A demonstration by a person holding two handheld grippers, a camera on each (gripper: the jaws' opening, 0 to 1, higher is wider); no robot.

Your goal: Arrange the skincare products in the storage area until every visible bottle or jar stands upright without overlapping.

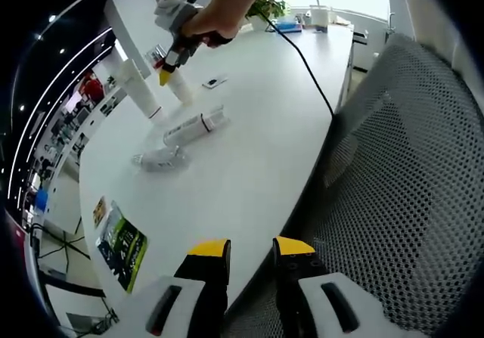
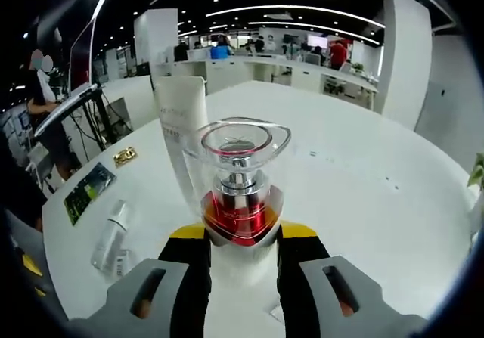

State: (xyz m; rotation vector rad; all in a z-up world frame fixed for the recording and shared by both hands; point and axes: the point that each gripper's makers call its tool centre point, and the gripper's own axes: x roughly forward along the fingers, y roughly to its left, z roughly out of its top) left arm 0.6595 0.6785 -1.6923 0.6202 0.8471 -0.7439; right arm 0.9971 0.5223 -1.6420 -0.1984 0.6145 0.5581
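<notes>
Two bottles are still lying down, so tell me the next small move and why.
Probably lower the right hand-held gripper and set its red bottle with the clear cap upright beside the standing white tube, then open. The bottle is clamped between the jaws, while a clear bottle and another one lie flat on the white table, and the left hand-held gripper is empty.

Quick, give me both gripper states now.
Left gripper: open, holding nothing, above the table edge.
Right gripper: shut on the red pump bottle.
</notes>
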